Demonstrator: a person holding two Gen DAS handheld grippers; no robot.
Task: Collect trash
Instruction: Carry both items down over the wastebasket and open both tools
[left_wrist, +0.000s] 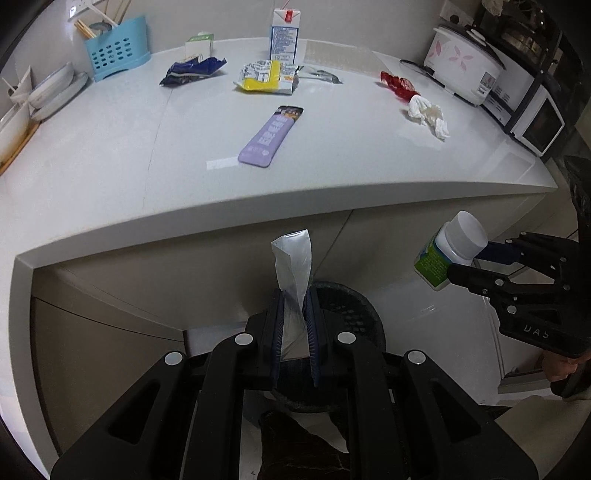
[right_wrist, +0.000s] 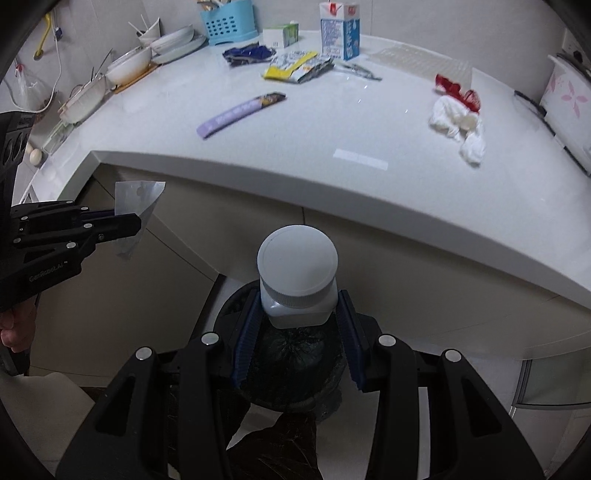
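Observation:
My left gripper (left_wrist: 294, 295) is shut on a clear plastic wrapper (left_wrist: 293, 264), held below the counter edge over a black trash bin (left_wrist: 351, 314). It also shows in the right wrist view (right_wrist: 129, 221) with the wrapper (right_wrist: 138, 197). My right gripper (right_wrist: 297, 306) is shut on a white-capped bottle (right_wrist: 297, 275), above the bin (right_wrist: 291, 369); in the left wrist view the bottle (left_wrist: 448, 247) has a green label. On the white counter (left_wrist: 147, 147) lie a purple wrapper (left_wrist: 271, 136), a yellow packet (left_wrist: 266, 77), a blue bag (left_wrist: 192, 70), a tissue (left_wrist: 428, 114) and red plastic (left_wrist: 397, 85).
A milk carton (left_wrist: 285, 35), a small green carton (left_wrist: 199, 44), a blue utensil rack (left_wrist: 116, 50) and stacked dishes (left_wrist: 51, 88) stand at the back. A rice cooker (left_wrist: 461, 62) and an oven (left_wrist: 532, 110) are at the right. Cabinet fronts (left_wrist: 129, 277) lie under the counter.

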